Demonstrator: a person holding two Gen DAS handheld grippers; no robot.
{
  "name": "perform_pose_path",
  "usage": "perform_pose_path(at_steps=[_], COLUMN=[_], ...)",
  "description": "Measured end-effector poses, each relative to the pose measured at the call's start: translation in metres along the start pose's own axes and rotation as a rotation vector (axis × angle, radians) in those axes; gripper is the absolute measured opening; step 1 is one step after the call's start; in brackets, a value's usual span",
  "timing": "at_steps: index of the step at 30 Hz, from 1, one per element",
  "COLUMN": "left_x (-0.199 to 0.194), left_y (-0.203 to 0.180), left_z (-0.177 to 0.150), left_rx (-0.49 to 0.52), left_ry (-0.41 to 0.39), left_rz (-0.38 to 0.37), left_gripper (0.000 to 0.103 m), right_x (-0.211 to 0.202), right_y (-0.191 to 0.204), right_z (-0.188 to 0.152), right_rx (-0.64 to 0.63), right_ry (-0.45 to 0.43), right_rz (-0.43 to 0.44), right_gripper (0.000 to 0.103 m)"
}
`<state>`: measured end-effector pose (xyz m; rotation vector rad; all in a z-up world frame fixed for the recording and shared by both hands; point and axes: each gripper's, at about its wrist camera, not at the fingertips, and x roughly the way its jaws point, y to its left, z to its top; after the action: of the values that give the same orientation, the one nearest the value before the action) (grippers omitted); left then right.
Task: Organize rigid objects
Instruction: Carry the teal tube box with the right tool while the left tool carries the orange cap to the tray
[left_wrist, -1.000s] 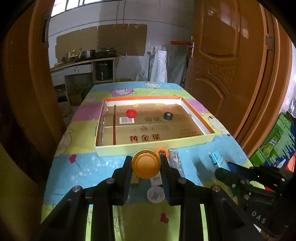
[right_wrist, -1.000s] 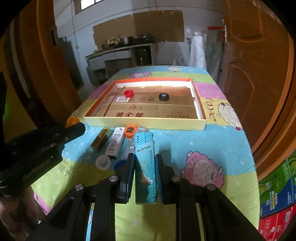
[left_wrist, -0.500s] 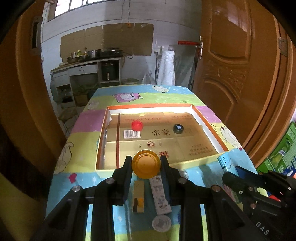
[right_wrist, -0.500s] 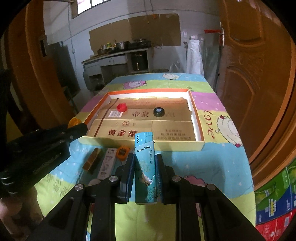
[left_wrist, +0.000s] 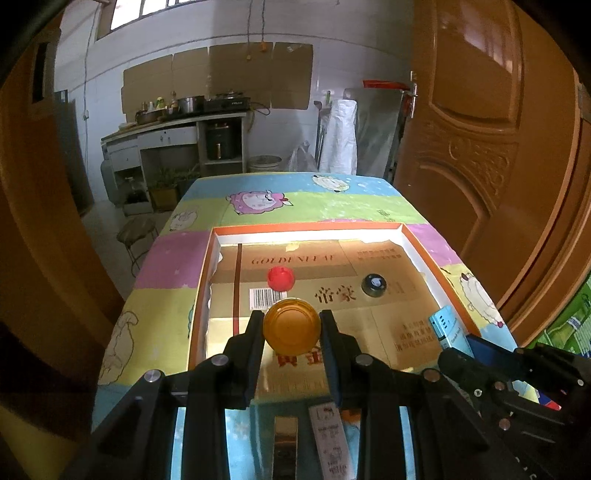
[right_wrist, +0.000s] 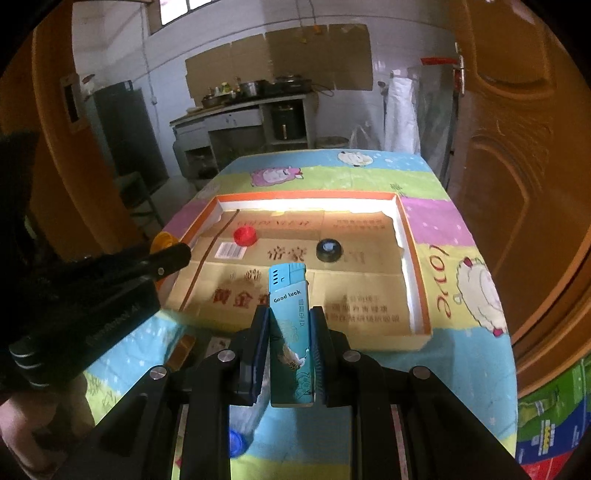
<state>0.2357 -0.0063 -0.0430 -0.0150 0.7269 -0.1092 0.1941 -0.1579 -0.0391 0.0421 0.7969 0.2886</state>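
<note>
Left wrist view: left gripper (left_wrist: 291, 334), fingers clamped on an orange cap (left_wrist: 291, 329), over the tray's (left_wrist: 417, 243) near edge. Right gripper (right_wrist: 287, 354) clamps a lighter (right_wrist: 291, 332) upright, near the tray too.

We saw a carved brown wooden door (left_wrist: 491, 155) standing at the right. Against the white tiled back wall stood a grey kitchen counter (left_wrist: 173, 136) crowded with metal pots (left_wrist: 190, 104). Flattened cardboard sheets (right_wrist: 280, 59) hung above it, and a white sack (left_wrist: 341, 136) leaned beside the door.
</note>
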Motion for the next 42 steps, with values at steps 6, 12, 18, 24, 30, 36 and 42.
perform_pose_path(at_steps=[6, 12, 18, 24, 30, 36, 42], left_x=[0.018, 0.034, 0.048, 0.060, 0.072, 0.082, 0.092], left_y=[0.009, 0.017, 0.026, 0.036, 0.042, 0.048, 0.050], left_z=[0.009, 0.014, 0.017, 0.019, 0.019, 0.017, 0.013], left_rx=[-0.026, -0.046, -0.070, -0.086, -0.088, -0.092, -0.094], left_ry=[0.009, 0.021, 0.032, 0.041, 0.047, 0.063, 0.089], left_rz=[0.007, 0.020, 0.041, 0.059, 0.072, 0.073, 0.072], left_gripper=[0.030, 0.030, 0.030, 0.030, 0.030, 0.030, 0.030], right_x=[0.019, 0.037, 0.053, 0.069, 0.086, 0.102, 0.116], right_y=[-0.002, -0.005, -0.003, 0.001, 0.004, 0.007, 0.007], right_z=[0.014, 0.022, 0.031, 0.036, 0.040, 0.042, 0.039], right_rx=[0.003, 0.012, 0.011, 0.012, 0.014, 0.008, 0.008], right_ry=[0.003, 0.013, 0.017, 0.024, 0.035, 0.046, 0.070], right_rz=[0.019, 0.033, 0.048, 0.066, 0.082, 0.086, 0.089], right_gripper=[0.023, 0.023, 0.023, 0.023, 0.023, 0.023, 0.023])
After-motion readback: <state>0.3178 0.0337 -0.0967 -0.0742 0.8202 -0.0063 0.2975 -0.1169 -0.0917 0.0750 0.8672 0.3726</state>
